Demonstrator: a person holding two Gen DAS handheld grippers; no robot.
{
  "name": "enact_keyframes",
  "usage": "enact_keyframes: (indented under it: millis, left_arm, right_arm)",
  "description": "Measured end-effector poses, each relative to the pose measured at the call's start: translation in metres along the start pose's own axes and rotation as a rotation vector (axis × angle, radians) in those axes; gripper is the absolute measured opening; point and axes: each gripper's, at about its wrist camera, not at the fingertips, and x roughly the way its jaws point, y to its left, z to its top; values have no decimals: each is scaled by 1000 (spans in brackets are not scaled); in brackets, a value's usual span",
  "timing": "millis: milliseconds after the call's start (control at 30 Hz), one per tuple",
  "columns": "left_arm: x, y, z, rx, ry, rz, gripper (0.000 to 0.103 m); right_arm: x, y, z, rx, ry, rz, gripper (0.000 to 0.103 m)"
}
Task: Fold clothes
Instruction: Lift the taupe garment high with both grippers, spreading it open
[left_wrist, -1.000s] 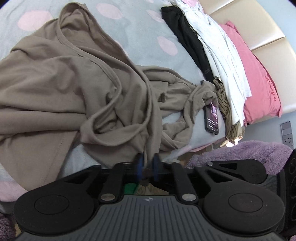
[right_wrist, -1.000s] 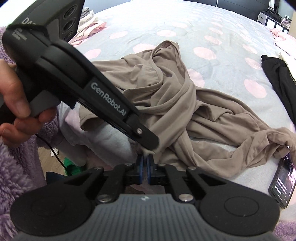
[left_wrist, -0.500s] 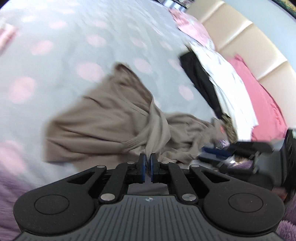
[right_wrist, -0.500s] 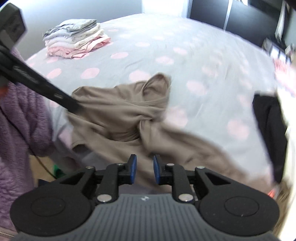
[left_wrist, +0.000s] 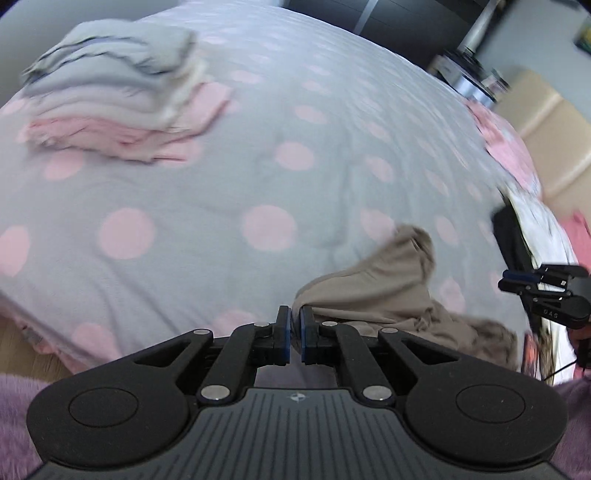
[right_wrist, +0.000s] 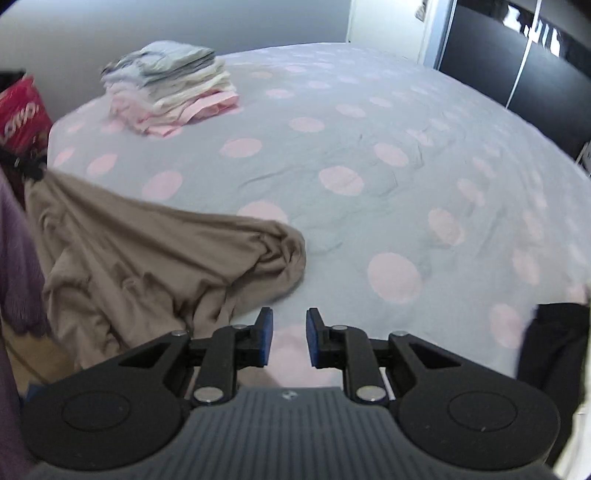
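A taupe garment lies bunched on the grey bedspread with pink dots. My left gripper is shut on an edge of that garment, and the cloth trails off to the right from its fingers. In the right wrist view the same taupe garment stretches from the far left, where it is held up, down to a rounded fold on the bed. My right gripper hovers open just right of the cloth, nothing between its fingers. It also shows at the right edge of the left wrist view as the right gripper.
A stack of folded grey, white and pink clothes sits at the far left of the bed. A black garment lies at the right edge. A red package stands at the left. A beige headboard is far right.
My right gripper let go of the taupe garment and opened, moving off to the right. My left gripper pulled its held edge leftward, stretching the cloth, and both views swung toward the folded stack.
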Motion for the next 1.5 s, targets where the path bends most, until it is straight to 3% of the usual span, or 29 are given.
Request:
enact_keyframes:
  millis: [167, 367, 567, 633, 733, 900, 1100, 1300, 1367, 1500]
  left_arm:
    - [4, 12, 3, -32, -1, -2, 3]
    - [7, 22, 5, -68, -1, -21, 3]
    - [11, 23, 7, -84, -10, -38, 3]
    - [9, 22, 8, -83, -19, -42, 3]
    - [5, 20, 9, -81, -34, -47, 3]
    - [-10, 6, 16, -35, -93, -66, 3]
    - [-46, -33, 42, 129, -224, -76, 3]
    - [-93, -101, 69, 344, -410, -117, 3]
    - [-113, -115, 69, 374, -496, -122, 3]
    - [-151, -142, 68, 432, -670, -130, 3]
  right_arm:
    - [47, -5, 26, -2, -7, 27, 22]
    - [97, -12, 36, 29, 72, 44, 22]
    - [122, -24, 35, 148, 110, 86, 23]
    - [125, -24, 33, 166, 122, 76, 6]
    - [114, -25, 32, 186, 98, 32, 5]
    - [52, -27, 41, 177, -63, -120, 4]
    - [-65, -25, 50, 100, -342, -421, 4]
    - [-206, -15, 63, 2, -623, -740, 4]
    - [-250, -8, 64, -4, -706, -833, 4]
    - [-316, 9, 58, -20, -792, -918, 4]
